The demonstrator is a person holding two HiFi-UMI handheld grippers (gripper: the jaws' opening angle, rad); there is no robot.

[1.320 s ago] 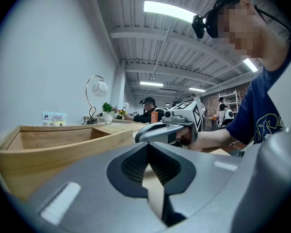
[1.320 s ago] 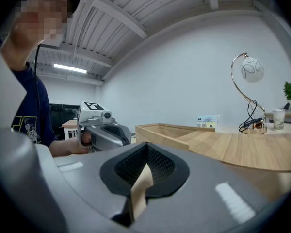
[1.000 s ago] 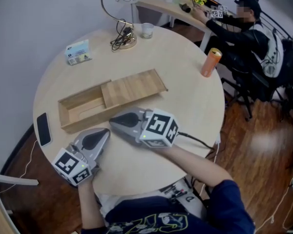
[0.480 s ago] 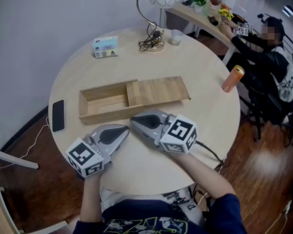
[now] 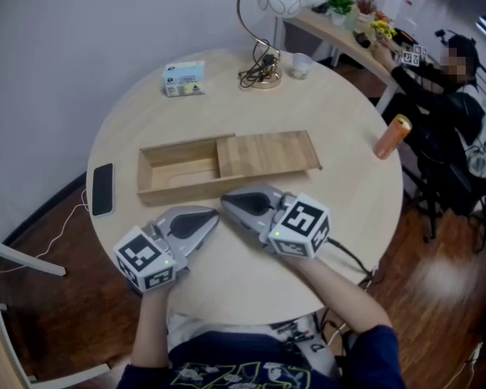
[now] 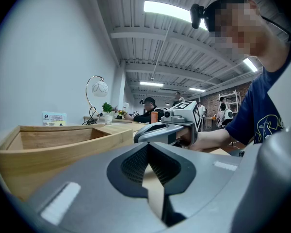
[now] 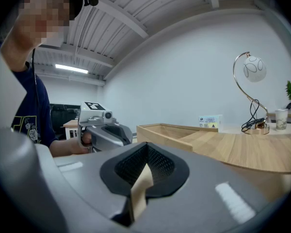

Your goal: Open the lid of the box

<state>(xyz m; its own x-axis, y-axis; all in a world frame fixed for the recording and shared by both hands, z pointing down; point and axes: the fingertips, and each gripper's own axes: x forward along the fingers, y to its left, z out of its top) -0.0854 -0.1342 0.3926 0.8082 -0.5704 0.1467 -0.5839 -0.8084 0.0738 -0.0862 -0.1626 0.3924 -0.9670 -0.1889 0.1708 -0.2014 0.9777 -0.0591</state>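
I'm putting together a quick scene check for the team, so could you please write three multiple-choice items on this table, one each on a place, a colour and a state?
1. Relative to the wooden box, where does the black phone lie on the table?
A. To its left, near the table's edge
B. Inside it
C. On the floor

2. What colour is the can standing near the table's right edge?
A. Green
B. Orange
C. Blue

3. How does the box's lid stand?
A. Fully shut
B. Slid partway to the right, the left part of the box uncovered
C. Taken off altogether

Answers:
1. A, as the head view shows the phone flat by the left rim.
2. B, as the can's body is plainly orange.
3. B, as the box's inside shows on the left while the lid covers the right.
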